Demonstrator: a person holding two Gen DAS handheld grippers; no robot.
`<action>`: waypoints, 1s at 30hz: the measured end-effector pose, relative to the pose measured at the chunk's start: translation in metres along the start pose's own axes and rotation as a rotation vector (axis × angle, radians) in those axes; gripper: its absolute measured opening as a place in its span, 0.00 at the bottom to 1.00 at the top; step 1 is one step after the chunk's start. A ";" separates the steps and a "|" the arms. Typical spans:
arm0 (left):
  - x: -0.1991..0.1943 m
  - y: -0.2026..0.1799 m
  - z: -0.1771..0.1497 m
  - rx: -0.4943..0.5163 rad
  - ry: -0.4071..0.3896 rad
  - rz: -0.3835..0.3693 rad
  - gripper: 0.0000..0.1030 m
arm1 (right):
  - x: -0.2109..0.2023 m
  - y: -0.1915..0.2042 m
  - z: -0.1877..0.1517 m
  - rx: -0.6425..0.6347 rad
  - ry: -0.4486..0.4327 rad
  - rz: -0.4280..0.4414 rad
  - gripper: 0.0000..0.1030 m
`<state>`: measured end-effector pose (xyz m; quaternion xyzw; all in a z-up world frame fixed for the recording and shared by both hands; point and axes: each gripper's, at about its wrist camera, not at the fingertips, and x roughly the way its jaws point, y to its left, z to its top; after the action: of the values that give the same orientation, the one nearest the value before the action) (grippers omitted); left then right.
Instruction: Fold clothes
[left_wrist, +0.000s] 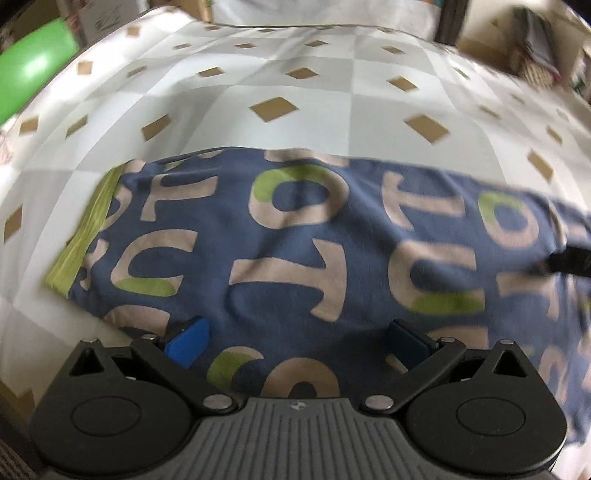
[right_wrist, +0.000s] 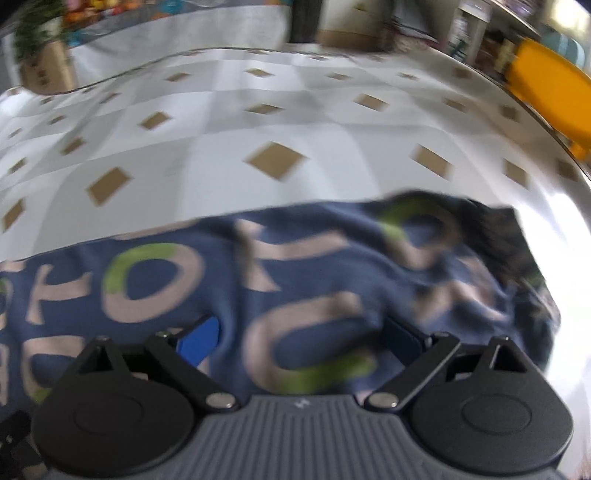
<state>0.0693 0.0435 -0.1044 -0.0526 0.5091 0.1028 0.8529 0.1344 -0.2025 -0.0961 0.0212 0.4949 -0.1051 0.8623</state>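
Lying flat: blue garment (left_wrist: 295, 240), beige-green letters, yellow-green edge band (left_wrist: 83, 236).

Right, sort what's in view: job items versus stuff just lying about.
Job:
blue letter-print garment
left gripper, open
right gripper, open

Lying about:
diamond-pattern tablecloth
green object
orange object
potted plant

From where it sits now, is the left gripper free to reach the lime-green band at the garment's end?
Probably yes. The left gripper is open over the blue lettered garment, and nothing lies between it and the lime-green band.
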 end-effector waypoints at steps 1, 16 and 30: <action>-0.001 0.001 -0.001 0.005 0.001 -0.007 1.00 | -0.001 -0.005 -0.002 0.021 0.009 -0.005 0.95; -0.009 0.005 -0.018 0.053 0.023 -0.047 1.00 | -0.043 -0.019 -0.048 -0.012 0.063 0.095 0.93; -0.023 0.002 -0.034 0.047 0.056 -0.070 1.00 | -0.051 -0.023 -0.075 -0.053 0.138 0.089 0.96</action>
<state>0.0290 0.0361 -0.1000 -0.0532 0.5331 0.0592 0.8423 0.0413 -0.2062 -0.0892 0.0273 0.5542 -0.0518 0.8303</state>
